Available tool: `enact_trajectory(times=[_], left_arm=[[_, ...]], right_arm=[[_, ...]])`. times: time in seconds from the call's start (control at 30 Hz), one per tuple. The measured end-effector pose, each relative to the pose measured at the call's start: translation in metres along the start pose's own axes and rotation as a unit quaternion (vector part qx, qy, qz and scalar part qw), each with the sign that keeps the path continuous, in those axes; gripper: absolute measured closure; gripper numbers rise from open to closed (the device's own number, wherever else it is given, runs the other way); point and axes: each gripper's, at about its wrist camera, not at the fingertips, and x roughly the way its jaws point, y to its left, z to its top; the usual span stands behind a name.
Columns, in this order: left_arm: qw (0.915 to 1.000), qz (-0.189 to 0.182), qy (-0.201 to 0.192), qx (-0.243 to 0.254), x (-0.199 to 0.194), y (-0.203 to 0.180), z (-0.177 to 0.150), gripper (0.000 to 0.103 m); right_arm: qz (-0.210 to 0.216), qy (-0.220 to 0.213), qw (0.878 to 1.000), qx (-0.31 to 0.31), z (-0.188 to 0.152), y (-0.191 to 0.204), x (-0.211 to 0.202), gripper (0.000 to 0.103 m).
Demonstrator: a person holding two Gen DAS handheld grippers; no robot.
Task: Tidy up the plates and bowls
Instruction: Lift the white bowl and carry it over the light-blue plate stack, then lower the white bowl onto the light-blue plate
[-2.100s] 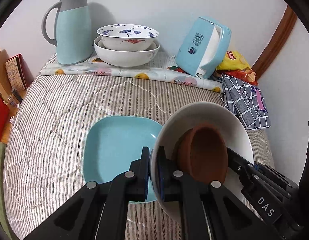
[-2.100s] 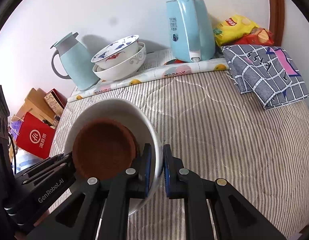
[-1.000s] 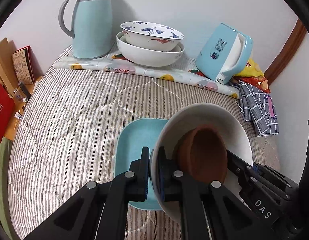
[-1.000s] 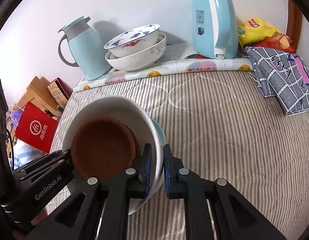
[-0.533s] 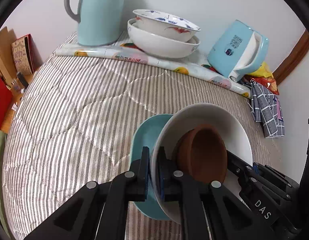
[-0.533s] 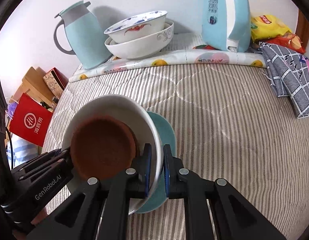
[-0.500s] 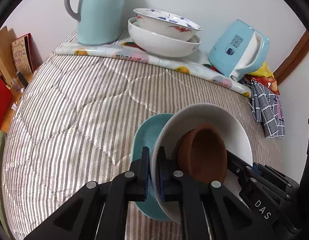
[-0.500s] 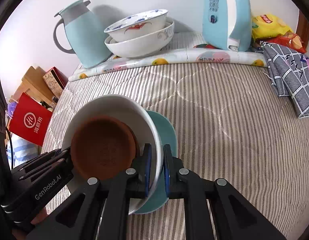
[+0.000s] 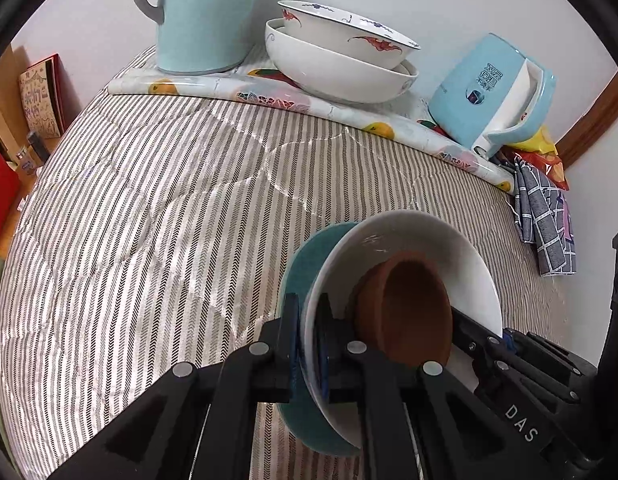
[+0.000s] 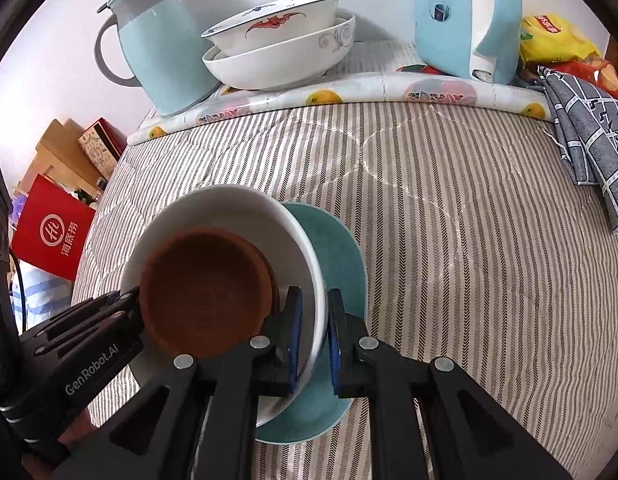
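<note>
Left gripper (image 9: 307, 346) and right gripper (image 10: 313, 338) each clamped on opposite rims of a white bowl (image 10: 245, 216), brown bowl (image 10: 207, 288) nested inside, over a teal plate (image 10: 341, 248) on striped bedding (image 9: 149, 220)

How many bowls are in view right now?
4. A white bowl gripped by both tools, a brown bowl nested inside it, and two stacked by the wall: patterned bowl inside a larger white one.
</note>
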Motion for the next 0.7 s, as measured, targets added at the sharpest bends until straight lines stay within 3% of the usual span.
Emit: enact_trajectory(times=[0.3, 0.7], left_arm=[[0.9998, -0.016, -0.001, -0.010, 0.000, 0.005, -0.002, 0.091], [0.9999, 0.009, -0.004, 0.013, -0.009, -0.002, -0.004, 0.091]], right_arm=[[0.010, 0.000, 1.000, -0.008, 0.001, -0.004, 0.002, 0.086], [0.014, -0.003, 1.000, -0.016, -0.004, -0.004, -0.012, 0.078]])
